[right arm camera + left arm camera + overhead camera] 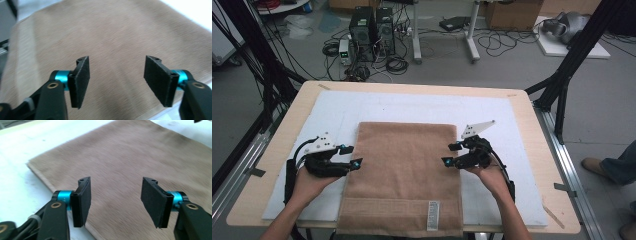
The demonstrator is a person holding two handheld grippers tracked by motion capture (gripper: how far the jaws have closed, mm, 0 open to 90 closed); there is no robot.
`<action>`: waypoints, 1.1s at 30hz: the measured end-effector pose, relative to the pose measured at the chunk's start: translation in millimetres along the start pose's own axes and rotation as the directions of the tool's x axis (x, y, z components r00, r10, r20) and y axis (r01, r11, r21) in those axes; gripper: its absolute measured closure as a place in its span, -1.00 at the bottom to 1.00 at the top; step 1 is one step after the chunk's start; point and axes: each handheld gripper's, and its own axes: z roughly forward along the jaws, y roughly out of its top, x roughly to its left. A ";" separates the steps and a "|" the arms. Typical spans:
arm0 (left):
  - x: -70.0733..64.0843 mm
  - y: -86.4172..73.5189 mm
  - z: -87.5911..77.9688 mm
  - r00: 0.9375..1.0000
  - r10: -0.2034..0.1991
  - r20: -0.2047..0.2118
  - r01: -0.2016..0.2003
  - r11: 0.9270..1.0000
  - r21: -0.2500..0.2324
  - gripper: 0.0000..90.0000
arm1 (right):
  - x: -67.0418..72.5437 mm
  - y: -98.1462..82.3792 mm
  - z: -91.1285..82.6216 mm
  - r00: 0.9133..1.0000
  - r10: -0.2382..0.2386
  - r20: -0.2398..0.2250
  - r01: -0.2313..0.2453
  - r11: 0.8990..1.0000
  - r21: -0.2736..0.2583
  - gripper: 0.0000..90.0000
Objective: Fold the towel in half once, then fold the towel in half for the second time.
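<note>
The brown towel [404,175] lies folded flat on the white mat [332,112] that covers the tabletop [532,125], its near hem with the little white label [432,215] hanging just over the tabletop's front edge. I hold my left tool [350,156] over the towel's left edge and my right tool [451,154] over its right edge, both about midway along the towel's length. Both tools stand wide, jaws apart, with nothing between them; in the left gripper view and the right gripper view I see only towel [130,157] pile [117,35] past the pads.

I judge the step in hand to be taking hold of the towel at both side edges for another fold. To do that well, I should lower each tool so one pad slides under the towel's edge and the other comes down on top, catching every layer, not just the upper one. Both grips should sit at the same point along the towel, so the fold line runs straight. I should close firmly before lifting, and lift both sides together so the cloth does not skew.
</note>
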 end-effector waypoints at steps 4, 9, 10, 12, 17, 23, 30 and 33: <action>6.3 8.9 7.0 1.000 0.000 -0.014 0.000 1.000 0.002 -0.16 | -10.4 11.4 3.4 1.000 0.003 0.024 -0.003 1.000 -0.006 -0.31; 9.6 16.1 13.8 1.000 -0.003 -0.017 0.003 1.000 -0.005 -0.17 | -16.6 20.2 5.7 0.999 0.006 0.032 -0.006 1.000 -0.009 -0.34; 10.6 16.5 14.7 1.000 -0.001 -0.017 0.001 1.000 0.000 -0.17 | -16.5 21.4 6.0 0.999 0.004 0.035 -0.003 1.000 -0.007 -0.35; 12.3 17.5 16.3 1.000 -0.007 -0.013 0.007 1.000 0.009 -0.17 | -15.4 22.8 6.0 0.999 -0.003 0.040 0.004 1.000 -0.005 -0.35; 14.9 19.0 16.5 1.000 -0.016 -0.019 0.016 1.000 -0.007 -0.17 | -17.0 22.1 6.4 0.999 -0.002 0.046 0.002 1.000 0.001 -0.36; 17.5 18.5 17.6 1.000 -0.022 -0.019 0.022 1.000 -0.002 -0.16 | -19.9 22.0 7.0 0.999 -0.004 0.050 0.004 1.000 -0.003 -0.36; 22.5 19.2 20.5 0.999 -0.033 -0.021 0.033 0.999 0.006 -0.16 | -23.7 21.0 4.5 0.998 -0.005 0.059 0.006 1.000 -0.009 -0.36; 26.8 21.5 22.3 0.999 -0.039 -0.021 0.039 0.999 0.015 -0.16 | -27.1 24.2 1.7 0.998 -0.001 0.068 0.002 1.000 -0.005 -0.36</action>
